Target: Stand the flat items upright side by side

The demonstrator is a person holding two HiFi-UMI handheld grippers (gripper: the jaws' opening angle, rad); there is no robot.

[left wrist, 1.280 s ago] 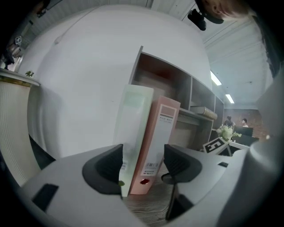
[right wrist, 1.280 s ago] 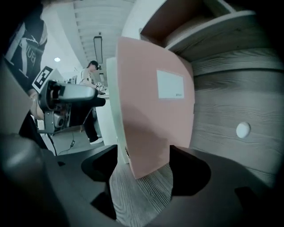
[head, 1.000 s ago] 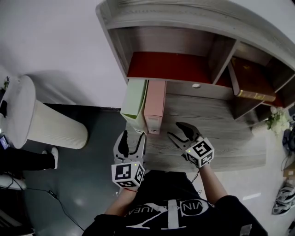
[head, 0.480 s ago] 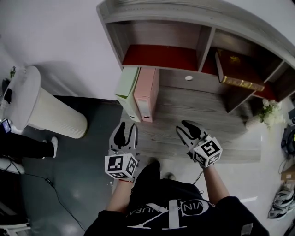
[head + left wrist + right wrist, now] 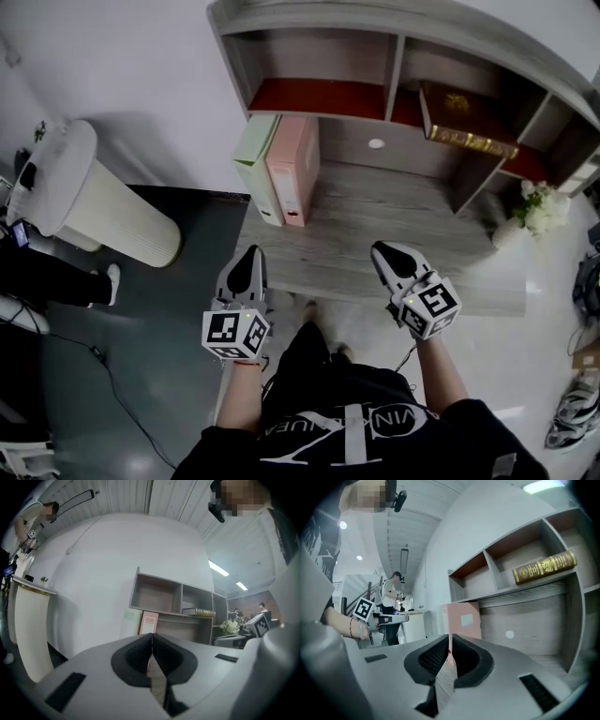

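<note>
Two flat folders stand upright side by side at the back left corner of the desk (image 5: 403, 230), under the shelf unit (image 5: 309, 56) that sits along its back edge. The green folder (image 5: 255, 169) is right at the desk's left edge, and the pink folder (image 5: 292, 169) stands against its right side, the two touching along their length with their spines facing the front edge.

Both grippers hover at the front edge, well apart from the folders. The left gripper (image 5: 251, 255) is over the front left corner, pointing roughly level toward the folders. Its jaws have just been closing and now sit pressed together, pad against pad, with nothing between them. In the left gripper view the green folder (image 5: 132, 620) and pink folder (image 5: 148, 623) show just above the closed tips of the left gripper (image 5: 152, 637).

The right gripper (image 5: 386, 251) is near the middle of the front edge, tipped slightly down. Its jaws have also just been closing. In the right gripper view (image 5: 450, 639) only a hairline slit is left at the tips, and they grip nothing. The pink folder (image 5: 461, 619) shows beyond them.

A dark book with a gilt spine (image 5: 464, 127) lies flat in the shelf unit's middle compartment. White flowers (image 5: 539, 206) sit by the desk's right edge
</note>
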